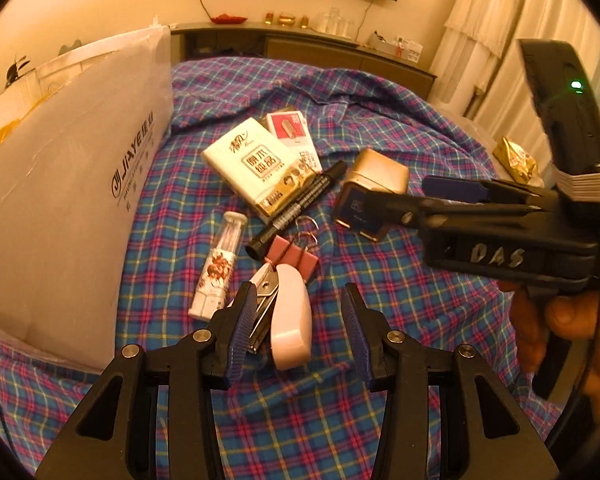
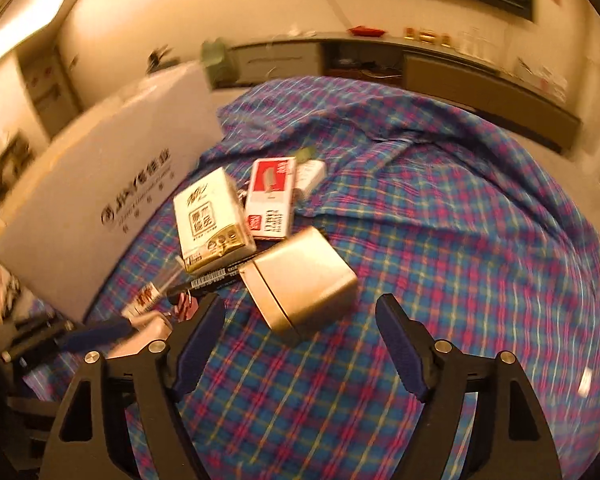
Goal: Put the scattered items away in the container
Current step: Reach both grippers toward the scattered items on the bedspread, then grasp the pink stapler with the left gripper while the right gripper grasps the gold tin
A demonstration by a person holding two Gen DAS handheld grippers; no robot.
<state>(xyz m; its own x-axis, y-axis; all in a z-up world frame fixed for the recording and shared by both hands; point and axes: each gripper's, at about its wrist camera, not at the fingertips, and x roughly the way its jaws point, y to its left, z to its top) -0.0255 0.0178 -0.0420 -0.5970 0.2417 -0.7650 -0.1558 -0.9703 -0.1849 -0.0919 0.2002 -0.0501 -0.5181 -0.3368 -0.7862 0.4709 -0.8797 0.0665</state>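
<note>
The left tool [image 1: 296, 320] stands wide apart and empty, angled down over a white stapler [image 1: 288, 316] that lies between its fingers but is not pressed by them; that reads as lining up for a pickup. The right tool [image 2: 300, 340] is likewise spread as wide as it goes and holds nothing, its fingers straddling the near end of a gold tin [image 2: 300, 276], probably its target.

The other scattered items lie bunched on the plaid cloth [image 1: 400, 312]: a pink binder clip [image 1: 296, 258], a black marker [image 1: 296, 208], a slim clear tube [image 1: 220, 268], a tissue pack [image 1: 256, 164] and a red-and-white box [image 1: 292, 132]. The white container [image 1: 68, 184] stands just beside them on the left, close for short carries.

Its opening is out of view, so whether anything lies inside cannot be told. The right wrist view is motion-blurred, and whether a table or a bed lies under the cloth is unclear.
</note>
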